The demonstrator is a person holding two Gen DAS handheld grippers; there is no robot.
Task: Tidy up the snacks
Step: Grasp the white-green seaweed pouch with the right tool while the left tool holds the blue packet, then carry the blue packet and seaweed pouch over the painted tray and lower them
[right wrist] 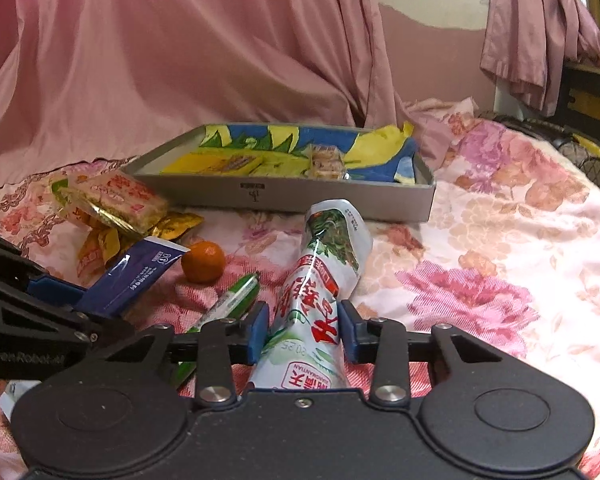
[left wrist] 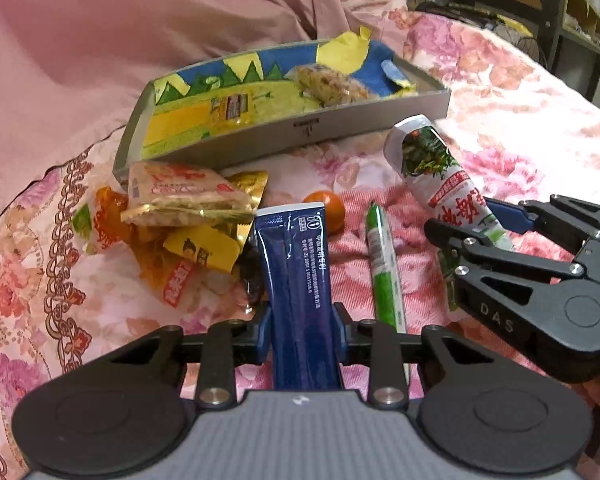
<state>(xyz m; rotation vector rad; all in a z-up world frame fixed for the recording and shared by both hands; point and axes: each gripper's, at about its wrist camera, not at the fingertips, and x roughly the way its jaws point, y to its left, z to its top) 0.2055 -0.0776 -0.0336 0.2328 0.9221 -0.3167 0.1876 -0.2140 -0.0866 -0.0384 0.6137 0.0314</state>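
The dark blue sachet (left wrist: 300,280) stood pinched between the blue pads of the left gripper (left wrist: 302,320), jaws narrow and pressing its sides, its top end tipped toward the small orange (left wrist: 327,210) just behind it. Over on the right, the white-and-green packet (right wrist: 324,280) with red lettering was clamped in the right gripper (right wrist: 303,328), jaws drawn in tight on its lower half, its upper end angled up toward the grey box (right wrist: 340,196). Between the two catches lay a slim green-and-white stick (left wrist: 384,268) on the floral bedspread (right wrist: 500,248), near the orange. To the left, a loose heap of wrapped snacks, topped by a gold-edged cracker pack (left wrist: 180,196), sat against the box's near corner. Inside the box, on its bright yellow-and-blue lining, rested one clear-wrapped biscuit bar (left wrist: 332,84). Pink drapery (right wrist: 160,60) hung behind it all
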